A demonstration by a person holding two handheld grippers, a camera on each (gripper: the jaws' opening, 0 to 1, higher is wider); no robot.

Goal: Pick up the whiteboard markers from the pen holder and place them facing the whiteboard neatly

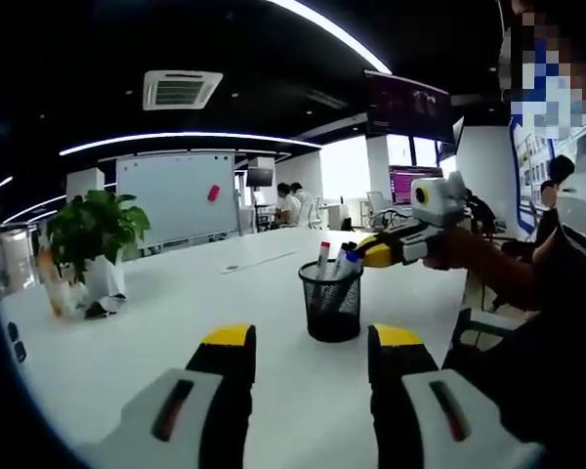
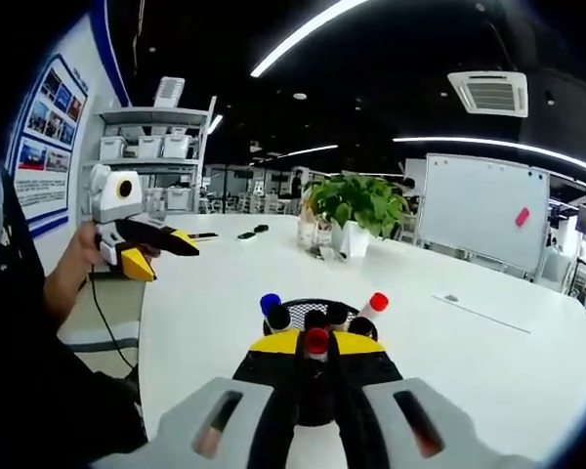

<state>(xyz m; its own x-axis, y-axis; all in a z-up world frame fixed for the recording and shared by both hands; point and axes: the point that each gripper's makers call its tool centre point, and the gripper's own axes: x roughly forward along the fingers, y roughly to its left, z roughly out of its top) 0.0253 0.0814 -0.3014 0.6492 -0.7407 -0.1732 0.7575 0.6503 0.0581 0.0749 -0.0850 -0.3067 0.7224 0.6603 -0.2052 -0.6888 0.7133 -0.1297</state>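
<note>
You are holding the left gripper low over the near edge of the white tabletop, its yellow-tipped jaws standing apart with nothing between them; it is also showing in the right gripper view, held in your hand off the tabletop's left edge, well apart from the holder.

The black mesh pen holder is standing upright on the tabletop, well in from the edges, straight ahead of the left jaws; whiteboard markers are sticking up out of it, one with a red cap rising clear of the rim.

You are reaching the right gripper down over the holder's mouth; in the left gripper view it is coming in from the right, its yellow tips at the marker tops. Its jaws are drawn together on a red-capped marker, the cap sitting between the yellow tips; a blue-capped marker is leaning to the left of the jaws and another red-capped marker to the right, both in the holder.

A potted green plant is standing near the tabletop's far left edge in the left gripper view; a freestanding whiteboard with a small pink item on it is standing beyond the far edge of the tabletop.
</note>
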